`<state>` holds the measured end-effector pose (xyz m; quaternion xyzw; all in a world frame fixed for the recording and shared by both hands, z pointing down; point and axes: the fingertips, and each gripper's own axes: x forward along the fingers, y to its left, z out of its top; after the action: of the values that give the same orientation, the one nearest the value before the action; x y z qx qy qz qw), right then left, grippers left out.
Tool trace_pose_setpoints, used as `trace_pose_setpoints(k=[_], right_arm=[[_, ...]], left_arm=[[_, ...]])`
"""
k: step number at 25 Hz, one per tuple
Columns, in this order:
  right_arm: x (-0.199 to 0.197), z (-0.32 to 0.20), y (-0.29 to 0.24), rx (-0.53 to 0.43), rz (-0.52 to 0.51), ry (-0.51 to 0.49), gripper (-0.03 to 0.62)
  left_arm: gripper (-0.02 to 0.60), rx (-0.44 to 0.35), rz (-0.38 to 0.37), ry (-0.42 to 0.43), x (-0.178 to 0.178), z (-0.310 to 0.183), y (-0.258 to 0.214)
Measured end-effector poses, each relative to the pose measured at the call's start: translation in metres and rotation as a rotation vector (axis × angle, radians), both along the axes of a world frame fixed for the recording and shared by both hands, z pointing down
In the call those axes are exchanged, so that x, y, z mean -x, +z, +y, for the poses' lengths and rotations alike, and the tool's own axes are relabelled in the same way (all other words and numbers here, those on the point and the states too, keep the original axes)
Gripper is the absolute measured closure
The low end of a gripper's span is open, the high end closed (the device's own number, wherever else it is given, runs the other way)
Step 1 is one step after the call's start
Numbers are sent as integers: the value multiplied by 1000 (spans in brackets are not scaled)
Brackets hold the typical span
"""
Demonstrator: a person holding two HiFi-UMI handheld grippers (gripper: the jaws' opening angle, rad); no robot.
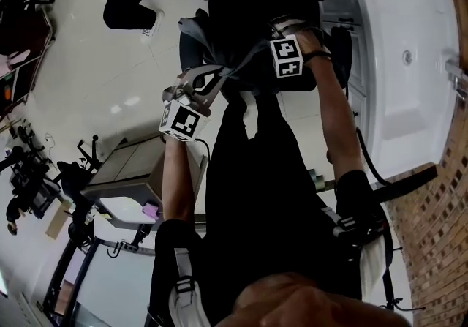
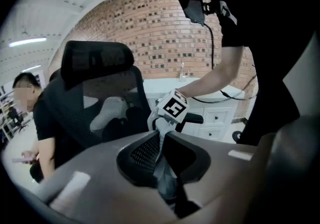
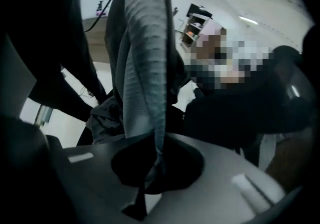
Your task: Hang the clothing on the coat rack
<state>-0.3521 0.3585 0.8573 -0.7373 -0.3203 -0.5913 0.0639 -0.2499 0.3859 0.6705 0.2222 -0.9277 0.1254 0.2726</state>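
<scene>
No legible text, brand name, number or sign appears in any view. The only printed markings are black-and-white square patterns on the faces of one marker cube point(image 1: 180, 120) and of a second marker cube point(image 1: 287, 57); they are coded blocks, not lettering or digits.

right hand-held gripper point(image 3: 156, 157) | jaws clamped on grey ribbed garment point(image 3: 145, 67); cloth stretched upward

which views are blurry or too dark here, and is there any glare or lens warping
Head view: heavy fisheye bend, glare spots on the pale floor, the person's dark clothes lose detail. Left gripper view: brick wall bows, left tool up close is soft. Right gripper view: dimmest, edges black, grey garment readable.
</scene>
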Motion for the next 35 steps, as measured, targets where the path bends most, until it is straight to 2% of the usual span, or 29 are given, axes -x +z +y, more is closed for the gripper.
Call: trace_pose_setpoints(k=[2, 4, 6, 7, 9, 12, 15, 17, 20, 22, 25, 28, 30, 32, 35], right_arm=[[25, -6, -51, 112, 31, 213, 583], [45, -17, -121, 269, 123, 411, 585], [58, -26, -199, 446, 223, 535, 585], [64, -29, -236, 527, 248, 569, 585], [75, -30, -300, 658, 236, 591, 585], [79, -35, -385, 779, 122, 557, 585], [70, -53, -462, 864, 24, 544, 585], [56, -66, -513, 951, -27, 526, 585], [4, -92, -594, 1060, -86, 522, 585], [-33, -122, -639, 1109, -117, 584, 585], [-42, -150, -667, 1151, -202, 719, 585], [-34, -159, -675, 1171, -259, 825, 585], [-41, -171, -683, 1187, -295, 882, 585], [-67, -198, -702, 1220, -352, 935, 585], [-134, -263, -745, 1292, -472, 1012, 585]], left_arm=[[558, -101, -65, -120, 4, 23, -22], [558, -226, -128, -254, 11, 46, -56], [558, -280, -206, -292, 21, 65, -96], [558, -290, -259, -283, 30, 72, -118], [558, -323, -354, -256, 51, 85, -165], [558, -368, -457, -201, 74, 94, -239], [558, -383, -532, -107, 81, 86, -314], [558, -424, -587, -21, 79, 76, -364], [558, -519, -681, 113, 40, 49, -446], [558, -591, -723, 213, 10, 25, -493], [558, -659, -734, 367, 17, 6, -517], [558, -697, -715, 463, 49, 10, -515], [558, -717, -706, 533, 54, -2, -520], [558, -750, -704, 656, 27, -53, -544], [558, -812, -700, 864, -40, -149, -595]])
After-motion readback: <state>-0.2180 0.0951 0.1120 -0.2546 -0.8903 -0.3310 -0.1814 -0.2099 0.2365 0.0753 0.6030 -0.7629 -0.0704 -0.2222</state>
